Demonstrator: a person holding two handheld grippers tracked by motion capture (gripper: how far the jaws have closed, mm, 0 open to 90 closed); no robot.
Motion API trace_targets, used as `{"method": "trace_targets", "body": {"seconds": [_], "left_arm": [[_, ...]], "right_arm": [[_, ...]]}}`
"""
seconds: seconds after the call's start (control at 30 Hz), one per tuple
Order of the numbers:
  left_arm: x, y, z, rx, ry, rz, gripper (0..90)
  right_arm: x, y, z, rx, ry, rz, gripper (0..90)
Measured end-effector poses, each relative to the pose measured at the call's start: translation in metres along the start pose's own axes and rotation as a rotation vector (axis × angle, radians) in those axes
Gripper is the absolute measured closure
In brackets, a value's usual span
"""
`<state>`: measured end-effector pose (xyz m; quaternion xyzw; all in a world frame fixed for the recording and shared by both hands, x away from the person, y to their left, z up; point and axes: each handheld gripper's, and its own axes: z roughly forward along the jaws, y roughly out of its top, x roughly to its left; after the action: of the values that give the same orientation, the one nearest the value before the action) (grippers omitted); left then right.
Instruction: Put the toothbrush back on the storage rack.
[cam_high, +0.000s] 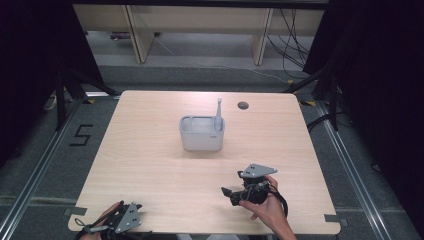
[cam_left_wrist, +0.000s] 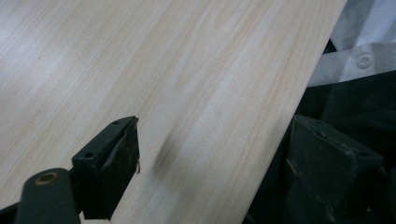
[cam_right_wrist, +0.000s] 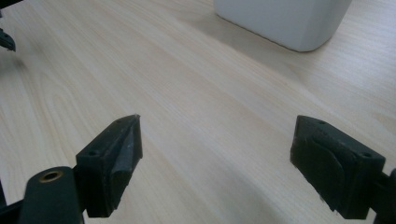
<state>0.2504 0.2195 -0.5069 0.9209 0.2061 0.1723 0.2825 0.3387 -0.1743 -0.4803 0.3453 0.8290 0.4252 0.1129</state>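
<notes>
A white rectangular container (cam_high: 201, 133) stands near the middle of the wooden table (cam_high: 150, 150), with a grey toothbrush-like stick (cam_high: 218, 112) upright in its right corner. My right gripper (cam_high: 231, 195) rests low over the table's front right, held by a hand, its jaws wide apart with nothing between them (cam_right_wrist: 217, 154); the container's base (cam_right_wrist: 285, 21) lies ahead of it. My left gripper (cam_high: 120, 212) sits at the table's front left edge, open and empty (cam_left_wrist: 215, 158), one jaw over the wood and the other past the edge.
A round cable hole (cam_high: 243, 105) sits at the table's back right. Beyond the far edge are wooden furniture legs (cam_high: 140, 35) and loose cables (cam_high: 292, 45) on the floor. A white shirt with a button (cam_left_wrist: 364, 46) shows past the table's near edge.
</notes>
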Motion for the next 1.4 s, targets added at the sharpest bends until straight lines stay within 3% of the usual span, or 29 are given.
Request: {"method": "trace_targets", "body": {"seconds": [0.07, 0.23, 0.37, 0.73, 0.97, 1.13, 1.23, 1.37, 1.4], "left_arm": [[0.000, 0.000, 0.000, 0.001, 0.006, 0.003, 16.2], [-0.001, 0.000, 0.000, -0.001, 0.013, -0.001, 16.2], [-0.001, 0.000, 0.001, 0.000, 0.013, -0.005, 16.2], [-0.001, 0.000, 0.000, 0.002, 0.019, 0.005, 16.3], [0.000, 0.000, 0.000, 0.000, 0.016, 0.002, 16.3], [-0.001, 0.000, 0.000, -0.001, 0.015, 0.001, 16.2], [0.000, 0.000, 0.000, -0.001, 0.015, 0.001, 16.2], [-0.001, 0.000, 0.000, -0.001, 0.013, 0.001, 16.2], [-0.001, 0.000, 0.000, -0.001, 0.014, -0.001, 16.3]], "right_arm": [[0.002, -0.003, -0.002, 0.005, -0.008, 0.023, 16.6], [0.005, -0.007, -0.005, -0.008, 0.000, -0.004, 16.1], [0.007, -0.009, -0.007, 0.005, 0.028, 0.007, 16.0], [0.011, -0.018, -0.013, 0.021, -0.008, -0.024, 16.0], [0.013, -0.023, -0.016, 0.033, -0.005, -0.019, 16.0], [0.013, -0.026, -0.017, 0.038, -0.007, -0.046, 16.0], [0.015, -0.029, -0.019, 0.043, -0.006, -0.016, 16.0], [0.013, -0.031, -0.023, 0.037, -0.011, -0.037, 16.0], [0.013, -0.032, -0.023, 0.040, 0.007, -0.019, 16.0]]}}
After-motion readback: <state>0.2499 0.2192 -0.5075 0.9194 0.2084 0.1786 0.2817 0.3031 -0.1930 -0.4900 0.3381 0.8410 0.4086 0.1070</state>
